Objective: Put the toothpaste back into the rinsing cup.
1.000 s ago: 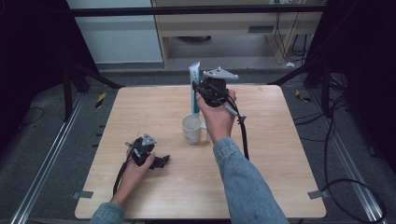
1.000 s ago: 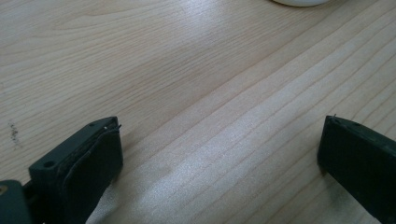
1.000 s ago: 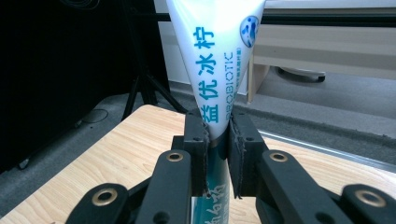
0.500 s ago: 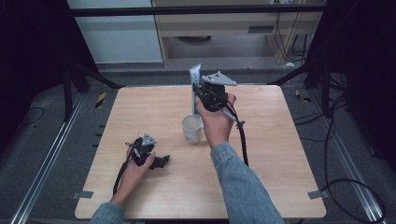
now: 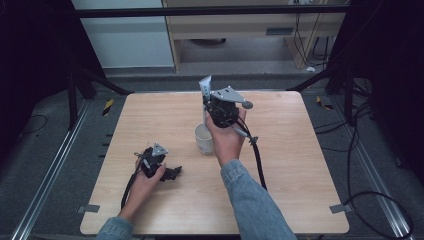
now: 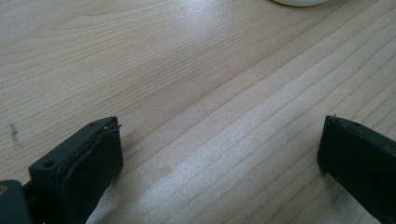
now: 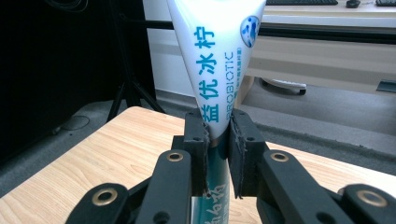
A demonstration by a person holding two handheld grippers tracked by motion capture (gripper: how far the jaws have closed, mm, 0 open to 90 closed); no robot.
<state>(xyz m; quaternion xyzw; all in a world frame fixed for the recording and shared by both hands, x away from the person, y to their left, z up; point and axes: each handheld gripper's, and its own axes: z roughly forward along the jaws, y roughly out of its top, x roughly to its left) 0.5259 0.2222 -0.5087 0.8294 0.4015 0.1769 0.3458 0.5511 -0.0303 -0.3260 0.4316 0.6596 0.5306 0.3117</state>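
A white and teal toothpaste tube point(image 7: 215, 70) stands upright, flat crimped end up, with my right gripper point(image 7: 217, 140) shut on its middle. In the high view the same tube point(image 5: 204, 89) rises above my right gripper point(image 5: 210, 107), held just behind a white cup point(image 5: 204, 138) near the table's middle; its lower end is hidden behind the cup and the hand. My left gripper point(image 5: 170, 173) rests on the wooden table point(image 5: 300, 170) at the front left. Its jaws stand wide apart in the left gripper view point(image 6: 219, 154) with bare wood between them. The cup's base point(image 6: 299, 2) peeks in at the top edge there.
Black cables trail from both grippers across the table toward the front edge. Beyond the far edge stand a dark stand's legs point(image 5: 85, 82) and a low wooden shelf point(image 5: 250, 30). Bare wood lies to the right of the right forearm.
My right hand has sunk a little with the tube, bringing it down closer behind the cup. The left hand and its gripper have stayed put.
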